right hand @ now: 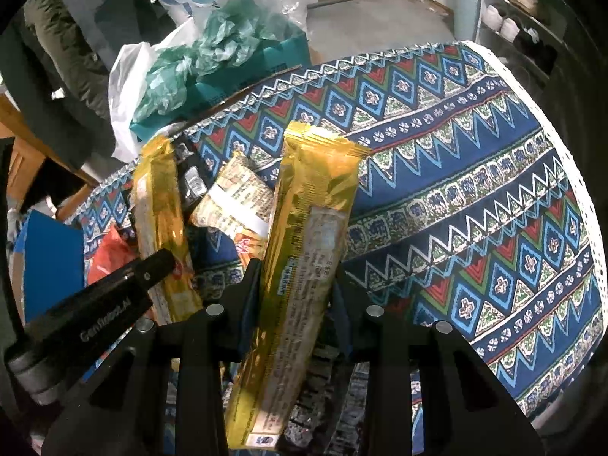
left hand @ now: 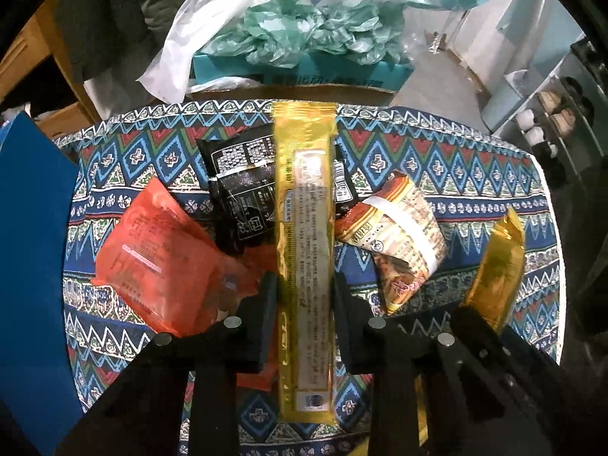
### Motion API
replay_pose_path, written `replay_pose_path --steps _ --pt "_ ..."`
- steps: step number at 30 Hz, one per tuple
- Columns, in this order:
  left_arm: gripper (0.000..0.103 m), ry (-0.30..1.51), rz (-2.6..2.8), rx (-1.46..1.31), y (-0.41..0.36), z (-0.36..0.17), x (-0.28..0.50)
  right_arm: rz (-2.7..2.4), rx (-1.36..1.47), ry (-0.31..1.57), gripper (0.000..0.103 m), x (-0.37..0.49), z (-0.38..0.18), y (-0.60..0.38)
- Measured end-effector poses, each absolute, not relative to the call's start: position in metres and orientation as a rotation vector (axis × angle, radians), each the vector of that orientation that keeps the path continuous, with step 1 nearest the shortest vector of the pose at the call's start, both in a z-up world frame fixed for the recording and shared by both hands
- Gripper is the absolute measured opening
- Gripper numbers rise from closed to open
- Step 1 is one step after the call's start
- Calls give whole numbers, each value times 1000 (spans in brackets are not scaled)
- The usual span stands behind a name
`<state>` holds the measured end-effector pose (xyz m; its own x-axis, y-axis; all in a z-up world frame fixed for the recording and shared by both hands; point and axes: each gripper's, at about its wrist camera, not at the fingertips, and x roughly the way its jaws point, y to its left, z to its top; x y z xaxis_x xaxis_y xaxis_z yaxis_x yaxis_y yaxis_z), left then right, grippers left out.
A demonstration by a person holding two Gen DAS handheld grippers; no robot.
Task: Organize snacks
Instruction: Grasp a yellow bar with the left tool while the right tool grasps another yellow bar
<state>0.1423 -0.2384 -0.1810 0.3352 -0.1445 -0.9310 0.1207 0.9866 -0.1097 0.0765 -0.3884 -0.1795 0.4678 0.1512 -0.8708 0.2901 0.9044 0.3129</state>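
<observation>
My left gripper [left hand: 304,288] is shut on a long gold snack pack [left hand: 306,197], which runs lengthwise between its fingers above the patterned tablecloth [left hand: 437,152]. Under and beside that pack lie an orange pack [left hand: 152,250], two black packs [left hand: 239,174] and a brown and cream pack [left hand: 399,235]. My right gripper [right hand: 296,281] is shut on a second long gold pack [right hand: 307,228], held tilted above the cloth [right hand: 475,190]. That pack also shows in the left wrist view as the gold pack [left hand: 497,266] at the right. The left gripper [right hand: 159,266] and its gold pack [right hand: 159,209] appear at the left of the right wrist view.
Behind the table stand a teal box [left hand: 304,70] stuffed with green tissue paper and a white plastic bag [left hand: 190,38]. A blue board [left hand: 30,247] stands at the left edge. A shoe rack [right hand: 513,3] and a pale bin [right hand: 465,3] are beyond the table at the right.
</observation>
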Motion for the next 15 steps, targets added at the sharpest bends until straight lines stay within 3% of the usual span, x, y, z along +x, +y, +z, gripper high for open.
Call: replay_pose_path --steps 15 --pt "28 1097 -235 -58 -219 -135 109 -38 355 1004 30 66 -143 -360"
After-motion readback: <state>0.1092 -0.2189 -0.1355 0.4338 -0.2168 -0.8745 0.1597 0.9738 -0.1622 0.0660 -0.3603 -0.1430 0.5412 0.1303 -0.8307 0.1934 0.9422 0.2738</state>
